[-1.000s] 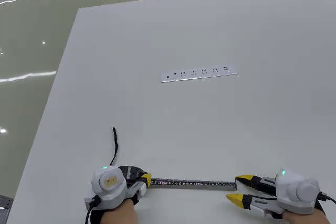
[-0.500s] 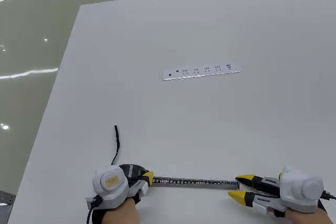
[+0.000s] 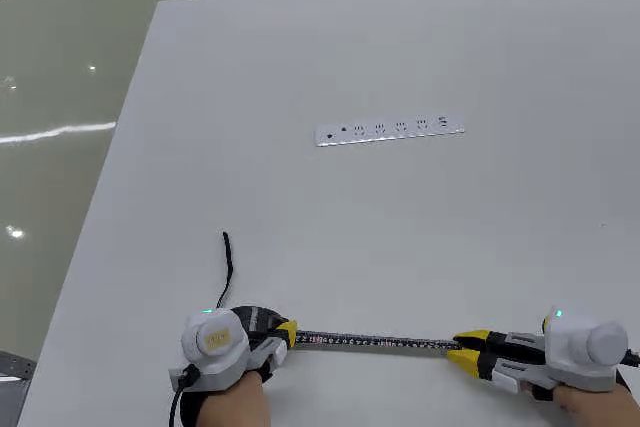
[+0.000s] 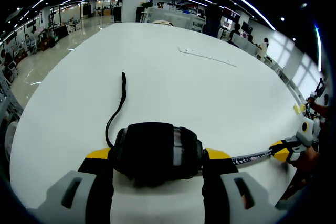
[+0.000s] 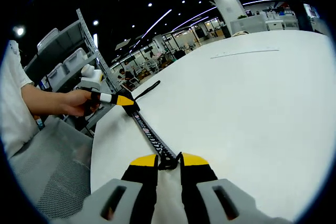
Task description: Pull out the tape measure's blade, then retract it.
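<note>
Blade [image 3: 370, 342] stretches taut along the near edge of the white table [image 3: 420, 227], between the two grippers. The left gripper [image 3: 278, 339] is clamped around the black tape measure case [image 4: 156, 148]. The right gripper [image 5: 169, 161], jaws narrow, pinches the blade's end. A black strap [image 3: 228, 267] trails away from the case. Farther off lies a white power strip [image 3: 390, 132].

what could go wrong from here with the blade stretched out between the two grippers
The right gripper pinches only the tip of the dark numbered blade; a slip would likely whip it back. The left gripper clamps the round black tape measure case by its sides, so the pull may twist it loose.
</note>
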{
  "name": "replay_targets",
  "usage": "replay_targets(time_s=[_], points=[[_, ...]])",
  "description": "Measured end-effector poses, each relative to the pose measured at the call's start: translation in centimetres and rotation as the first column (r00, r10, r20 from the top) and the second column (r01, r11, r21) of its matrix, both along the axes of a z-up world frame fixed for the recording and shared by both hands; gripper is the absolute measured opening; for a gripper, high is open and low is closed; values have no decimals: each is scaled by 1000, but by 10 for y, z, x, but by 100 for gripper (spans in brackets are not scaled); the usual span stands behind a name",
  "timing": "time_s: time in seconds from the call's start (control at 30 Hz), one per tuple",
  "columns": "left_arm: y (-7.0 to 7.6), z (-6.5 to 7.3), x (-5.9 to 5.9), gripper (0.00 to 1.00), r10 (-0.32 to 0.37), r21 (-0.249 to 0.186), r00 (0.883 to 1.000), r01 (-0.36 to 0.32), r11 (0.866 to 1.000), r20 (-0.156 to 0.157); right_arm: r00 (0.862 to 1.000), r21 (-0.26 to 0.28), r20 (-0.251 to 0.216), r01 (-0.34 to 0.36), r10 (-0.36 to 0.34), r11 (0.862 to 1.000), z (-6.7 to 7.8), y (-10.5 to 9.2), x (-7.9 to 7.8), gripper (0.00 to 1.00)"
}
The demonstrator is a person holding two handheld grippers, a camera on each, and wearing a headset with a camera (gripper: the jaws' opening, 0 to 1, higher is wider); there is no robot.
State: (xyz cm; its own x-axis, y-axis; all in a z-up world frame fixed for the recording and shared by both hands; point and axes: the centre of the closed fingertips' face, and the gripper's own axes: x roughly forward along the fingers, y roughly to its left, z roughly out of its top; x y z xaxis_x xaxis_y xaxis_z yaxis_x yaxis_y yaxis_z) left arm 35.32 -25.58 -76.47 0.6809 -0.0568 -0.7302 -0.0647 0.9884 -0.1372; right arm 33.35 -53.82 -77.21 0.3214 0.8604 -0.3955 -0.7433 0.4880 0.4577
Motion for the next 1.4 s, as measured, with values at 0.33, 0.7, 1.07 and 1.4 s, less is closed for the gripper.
replay_targets(time_s=[0.33, 0.7, 1.07, 1.4], points=[[0, 1, 0, 66, -1, 1, 1000, 1, 1000, 0, 999, 16, 35, -33, 32, 999, 2, 2, -2, 15], [0, 0, 0, 66, 2, 4, 1000, -2, 1000, -3, 955, -98, 284, -62, 87, 993, 3, 3, 0, 13], [0, 0, 0, 66, 7, 6, 1000, -7, 1000, -12, 951, -103, 299, -42, 71, 994, 2, 2, 3, 12], [2, 0, -1, 65, 4, 11, 1000, -4, 1000, -16, 955, -96, 284, -65, 90, 993, 2, 9, 1, 12]])
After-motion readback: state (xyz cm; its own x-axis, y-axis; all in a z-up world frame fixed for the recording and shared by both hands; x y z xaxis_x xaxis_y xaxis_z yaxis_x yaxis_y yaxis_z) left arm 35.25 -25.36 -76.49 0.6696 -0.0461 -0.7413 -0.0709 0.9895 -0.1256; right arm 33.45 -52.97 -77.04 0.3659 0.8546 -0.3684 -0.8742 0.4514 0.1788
